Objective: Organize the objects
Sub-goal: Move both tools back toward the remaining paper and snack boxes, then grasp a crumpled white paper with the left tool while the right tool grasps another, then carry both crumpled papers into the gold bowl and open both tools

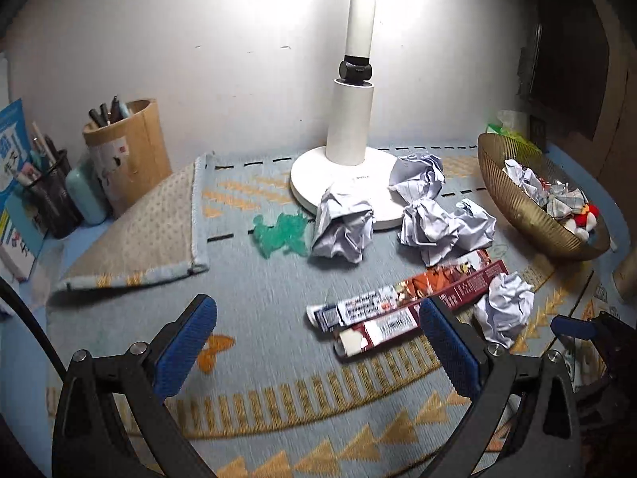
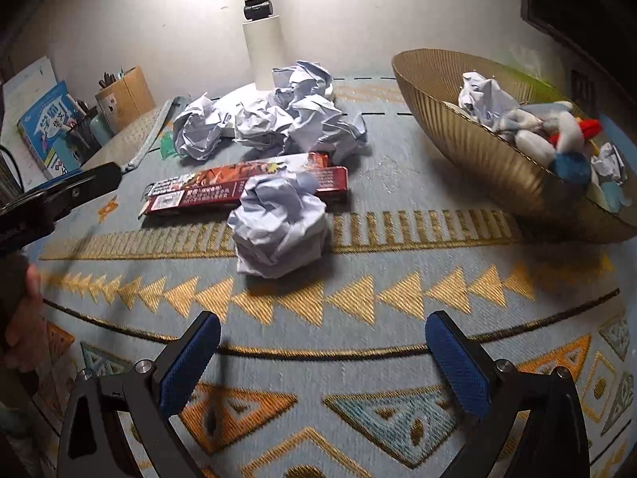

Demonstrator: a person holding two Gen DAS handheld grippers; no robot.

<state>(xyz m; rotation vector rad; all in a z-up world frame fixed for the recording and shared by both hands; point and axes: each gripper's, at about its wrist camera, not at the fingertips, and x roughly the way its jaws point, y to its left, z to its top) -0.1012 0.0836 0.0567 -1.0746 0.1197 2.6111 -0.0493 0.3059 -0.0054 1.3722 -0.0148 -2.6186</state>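
Left gripper (image 1: 318,334): jaws wide apart, empty; flattened maroon cardboard cartons (image 1: 402,298) lie just ahead, long axis running left-to-right across the jaws. Right gripper (image 2: 322,342): jaws likewise spread, holding nothing; crumpled white paper ball (image 2: 278,225) sits dead ahead — nearer this hand; ribbed gold bowl (image 2: 469,135) off right.

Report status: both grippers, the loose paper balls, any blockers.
Left gripper open, empty. Right gripper open, empty. Nearest crumpled paper ball on mat, leaning on snack boxes. Gold bowl part filled. Path clear.
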